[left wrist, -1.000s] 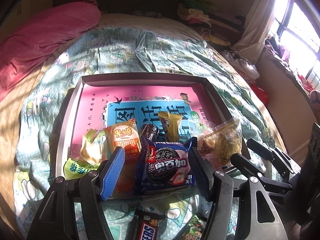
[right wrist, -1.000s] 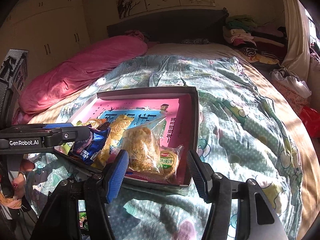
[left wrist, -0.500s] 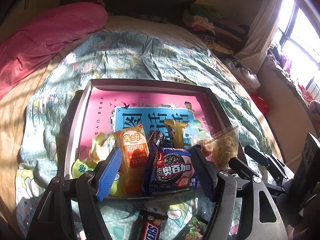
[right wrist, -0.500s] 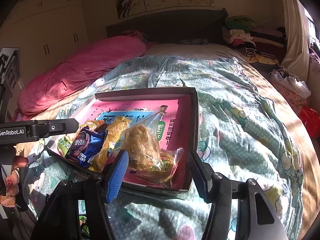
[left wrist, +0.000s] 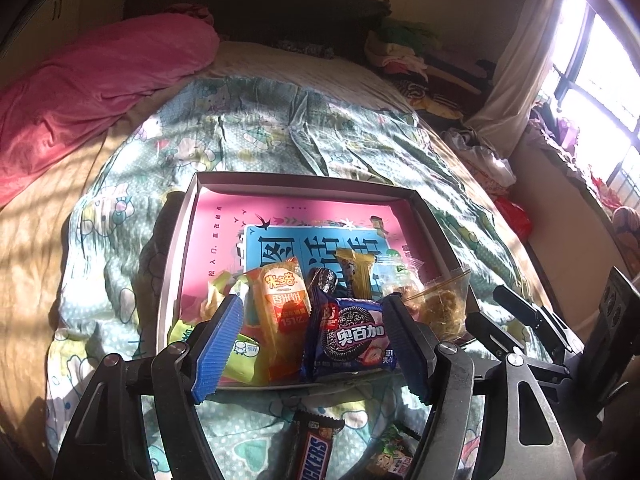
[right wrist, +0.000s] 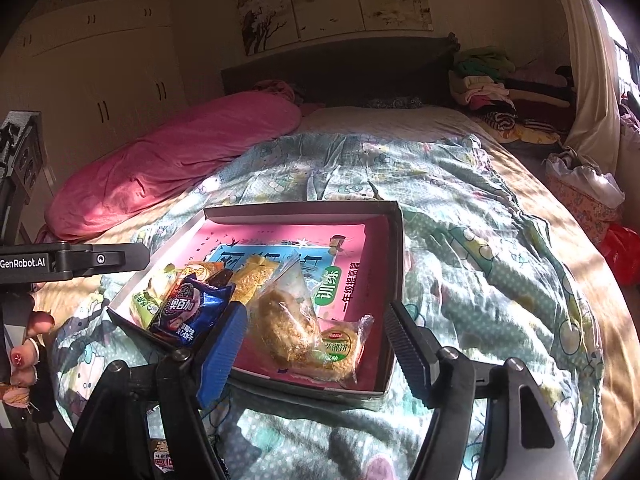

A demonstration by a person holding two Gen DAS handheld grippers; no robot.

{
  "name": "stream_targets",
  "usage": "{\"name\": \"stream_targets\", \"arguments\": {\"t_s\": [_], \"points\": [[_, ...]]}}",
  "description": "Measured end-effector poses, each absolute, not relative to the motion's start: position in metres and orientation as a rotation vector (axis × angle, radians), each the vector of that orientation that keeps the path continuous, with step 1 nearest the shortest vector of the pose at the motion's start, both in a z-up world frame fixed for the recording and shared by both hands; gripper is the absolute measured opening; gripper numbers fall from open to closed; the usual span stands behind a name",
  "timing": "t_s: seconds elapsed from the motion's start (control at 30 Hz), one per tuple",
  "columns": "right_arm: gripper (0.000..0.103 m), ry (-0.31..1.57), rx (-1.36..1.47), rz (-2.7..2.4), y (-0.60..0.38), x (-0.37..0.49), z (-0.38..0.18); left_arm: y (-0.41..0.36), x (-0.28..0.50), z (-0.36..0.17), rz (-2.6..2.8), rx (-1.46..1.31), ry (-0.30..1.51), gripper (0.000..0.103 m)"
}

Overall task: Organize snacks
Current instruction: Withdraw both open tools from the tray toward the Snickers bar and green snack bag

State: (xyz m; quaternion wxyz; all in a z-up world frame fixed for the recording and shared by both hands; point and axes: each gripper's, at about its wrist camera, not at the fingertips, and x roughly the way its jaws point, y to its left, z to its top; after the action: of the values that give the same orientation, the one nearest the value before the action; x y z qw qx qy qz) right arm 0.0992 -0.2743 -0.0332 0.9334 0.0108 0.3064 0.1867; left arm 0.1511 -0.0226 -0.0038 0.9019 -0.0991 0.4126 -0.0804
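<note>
Sunlit bed (left wrist: 280, 140), with a shallow box (left wrist: 176, 272) of snacks on the quilt.
Both grippers hold nothing: left gripper (left wrist: 316, 344) wide over the blue cookie pack (left wrist: 352, 336), right gripper (right wrist: 316, 352) opening over the clear pastry bag (right wrist: 288, 320). Crowded packets may shift or snag the fingers. A Snickers bar (left wrist: 314, 452) lies outside, nearer the camera.

Two black handheld grippers, each with one blue pad

The left gripper (left wrist: 312, 344) and right gripper (right wrist: 316, 348) pair a ribbed blue finger with a black one, silver screws at the pivots; "GenRobot.AI" is printed white at the right view's left edge.
</note>
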Motion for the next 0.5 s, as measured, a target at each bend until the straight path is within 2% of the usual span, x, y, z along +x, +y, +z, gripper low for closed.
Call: {"name": "stream_targets", "arguments": {"t_s": [0.17,0.5], "points": [[0.074,0.599,0.039,0.41,-0.276,0.091,-0.026,-0.015,0.147,-0.003,-0.161,-0.208,0.856,0.074],[0.075,0.593,-0.006,0.452,-0.262,0.072,-0.022,-0.015,0.135,-0.006,-0.184,-0.184,0.877,0.074]]}}
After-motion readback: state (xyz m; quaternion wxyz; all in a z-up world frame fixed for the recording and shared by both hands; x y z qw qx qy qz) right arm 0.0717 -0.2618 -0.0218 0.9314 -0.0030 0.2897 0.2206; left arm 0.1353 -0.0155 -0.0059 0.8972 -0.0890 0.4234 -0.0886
